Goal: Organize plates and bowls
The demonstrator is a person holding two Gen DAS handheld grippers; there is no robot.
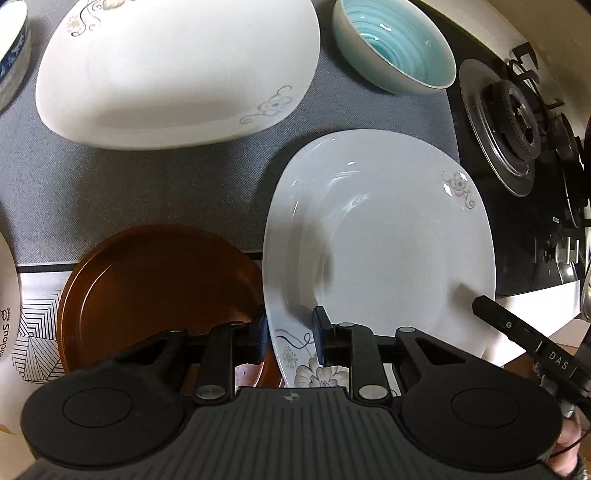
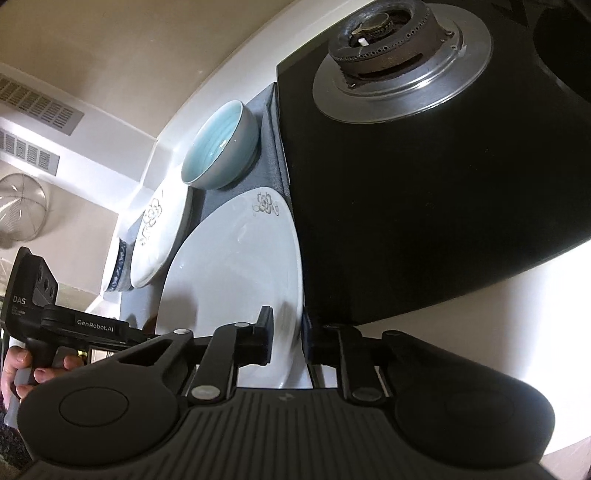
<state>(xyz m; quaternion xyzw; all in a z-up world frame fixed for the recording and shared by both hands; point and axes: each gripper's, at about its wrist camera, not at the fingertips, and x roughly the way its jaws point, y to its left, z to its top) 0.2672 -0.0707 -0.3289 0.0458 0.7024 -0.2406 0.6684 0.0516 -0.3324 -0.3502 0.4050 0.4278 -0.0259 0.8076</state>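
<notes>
A white flowered plate (image 1: pixel 388 240) is gripped from two sides. My left gripper (image 1: pixel 290 334) is shut on its near rim, one pad above and one below. My right gripper (image 2: pixel 288 334) is shut on its right rim, beside the stove. The plate also shows in the right wrist view (image 2: pixel 229 273). A brown plate (image 1: pixel 155 291) lies left of it, partly under its edge. A second white flowered plate (image 1: pixel 177 70) lies further back. A teal bowl (image 1: pixel 395 44) stands at the back right. A blue-patterned bowl (image 1: pixel 11 55) is at the far left edge.
A grey mat (image 1: pixel 129 184) covers the counter under the dishes. A black gas stove (image 1: pixel 517 155) with a burner (image 2: pixel 384 33) borders the mat on the right. A white printed dish (image 1: pixel 7 291) pokes in at the left edge. The right gripper's body (image 1: pixel 532 350) shows at the lower right.
</notes>
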